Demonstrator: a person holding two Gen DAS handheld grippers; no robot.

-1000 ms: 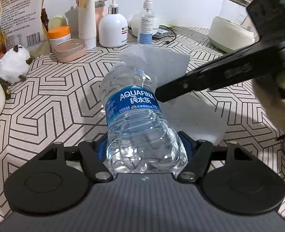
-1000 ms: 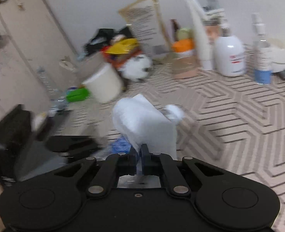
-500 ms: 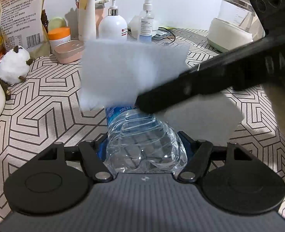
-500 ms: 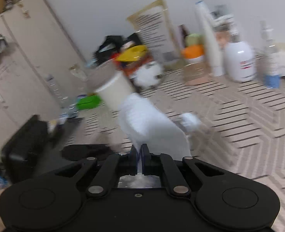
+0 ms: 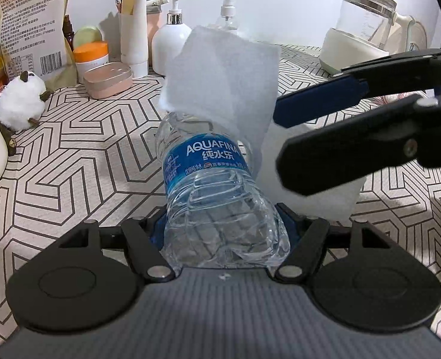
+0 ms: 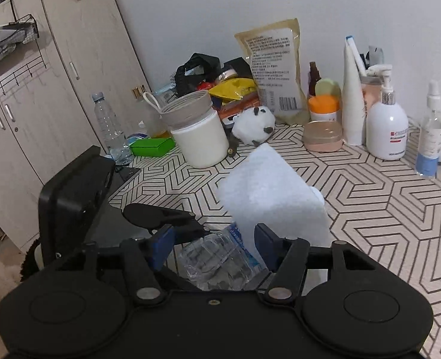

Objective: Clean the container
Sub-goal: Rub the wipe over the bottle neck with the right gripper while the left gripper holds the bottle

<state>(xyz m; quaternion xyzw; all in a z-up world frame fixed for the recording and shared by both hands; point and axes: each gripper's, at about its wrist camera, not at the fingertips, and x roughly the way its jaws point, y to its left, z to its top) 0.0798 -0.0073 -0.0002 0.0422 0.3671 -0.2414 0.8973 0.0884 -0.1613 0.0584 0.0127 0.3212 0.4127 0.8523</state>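
Water bottle (image 5: pixel 217 191): thin crushable plastic, light, slick; best held low on the ribbed base, where left gripper (image 5: pixel 220 233) clamps it, tilted over mid-table (image 5: pixel 79 155). White wipe (image 5: pixel 220 80) draped over its top. Right gripper (image 6: pixel 213 245) jaws opening w/ nothing pinched.

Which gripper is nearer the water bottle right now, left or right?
Left. The left gripper is clamped on the water bottle; the right gripper, jaws opening, sits just beside it by the white wipe.
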